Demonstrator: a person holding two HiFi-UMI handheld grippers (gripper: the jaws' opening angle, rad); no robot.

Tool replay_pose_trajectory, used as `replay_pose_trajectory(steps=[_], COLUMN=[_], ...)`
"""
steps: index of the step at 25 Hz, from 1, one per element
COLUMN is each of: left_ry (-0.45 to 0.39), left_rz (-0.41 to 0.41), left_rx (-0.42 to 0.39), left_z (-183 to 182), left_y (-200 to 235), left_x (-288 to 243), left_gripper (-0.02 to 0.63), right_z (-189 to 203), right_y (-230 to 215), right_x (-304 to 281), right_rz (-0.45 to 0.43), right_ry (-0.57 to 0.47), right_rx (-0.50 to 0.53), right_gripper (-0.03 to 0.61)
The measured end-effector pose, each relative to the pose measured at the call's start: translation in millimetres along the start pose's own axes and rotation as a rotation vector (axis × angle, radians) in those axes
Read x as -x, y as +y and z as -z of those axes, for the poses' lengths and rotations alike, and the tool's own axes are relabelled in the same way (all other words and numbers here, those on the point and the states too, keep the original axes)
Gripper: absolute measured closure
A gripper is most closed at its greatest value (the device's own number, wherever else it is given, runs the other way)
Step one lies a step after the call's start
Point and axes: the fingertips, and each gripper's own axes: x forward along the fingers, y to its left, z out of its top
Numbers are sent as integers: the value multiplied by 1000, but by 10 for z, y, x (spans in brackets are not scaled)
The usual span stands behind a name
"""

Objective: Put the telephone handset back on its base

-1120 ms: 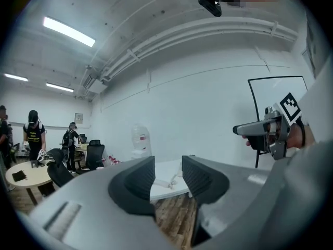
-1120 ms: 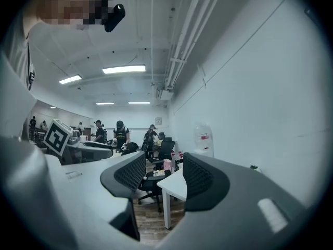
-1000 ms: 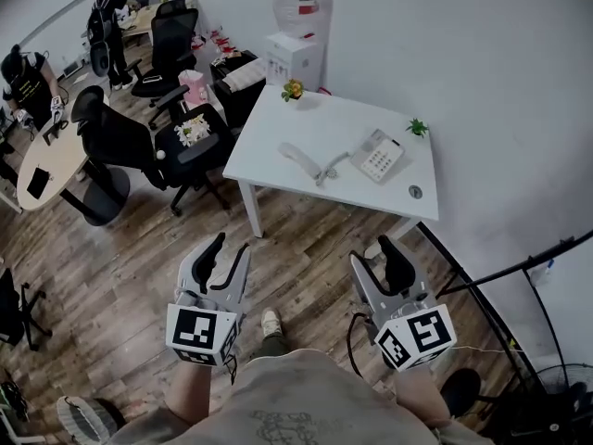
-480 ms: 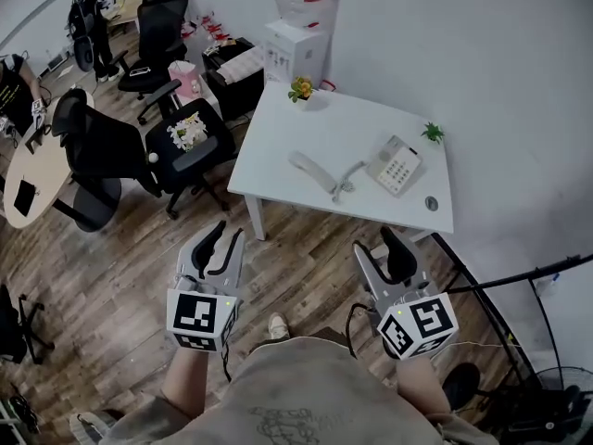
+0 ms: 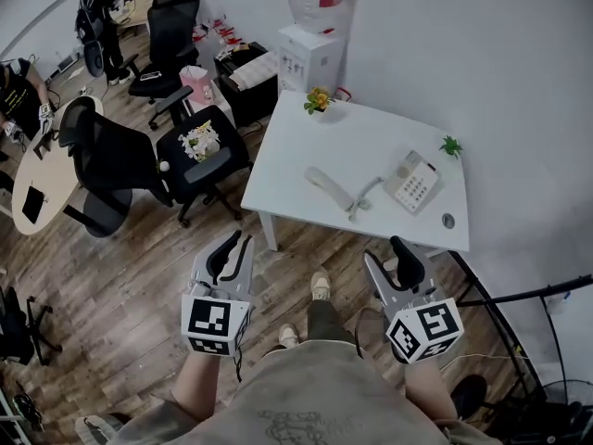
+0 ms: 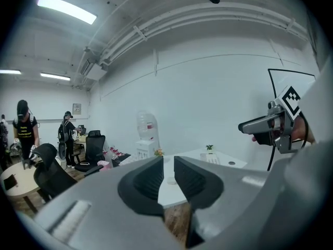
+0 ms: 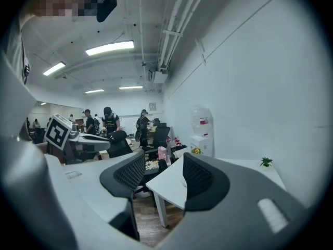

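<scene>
The white telephone handset (image 5: 330,190) lies off its base on the white table (image 5: 296,156), left of the keypad base (image 5: 413,182). A coiled cord (image 5: 364,197) joins them. My left gripper (image 5: 233,247) and right gripper (image 5: 393,256) hover over the wood floor, short of the table's near edge, both empty. The left gripper (image 6: 168,163) shows only a narrow gap between its jaws, with the table seen through it. Jaws of the right gripper (image 7: 164,163) stand wider apart, framing the table's corner. The handset is too small to make out in either gripper view.
A water dispenser (image 5: 315,26) stands behind the table. On the table are a yellow flower pot (image 5: 318,100), a small green plant (image 5: 451,146) and a small round object (image 5: 448,221). Black office chairs (image 5: 199,151) crowd its left side. Cables and a stand (image 5: 519,276) lie at right.
The table has slid right and slightly nearer in the head view as the person steps toward it. Both grippers keep their pose, empty.
</scene>
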Motion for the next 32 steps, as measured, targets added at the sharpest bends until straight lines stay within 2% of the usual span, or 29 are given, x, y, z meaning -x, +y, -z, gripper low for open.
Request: replay_pose_trajectory(steps=[6, 12, 23, 32], left_ry=[22, 55, 101, 102], left_rz=[-3, -31, -95, -127], left_rx=[26, 8, 0, 3], left_z=[-3, -74, -314, -444], left_y=[38, 131, 285, 284], left_x=[-504, -1085, -2155, -2705], left_gripper=[568, 577, 612, 612], right_z=[92, 171, 44, -103], right_y=[-352, -782, -1590, -2035], right_x=[-410, -939, -1817, -2265], right_rz=[-22, -57, -136, -188], right_ry=[41, 82, 124, 114], right_rx=[-12, -39, -48, -30], right_gripper=[321, 321, 319, 319])
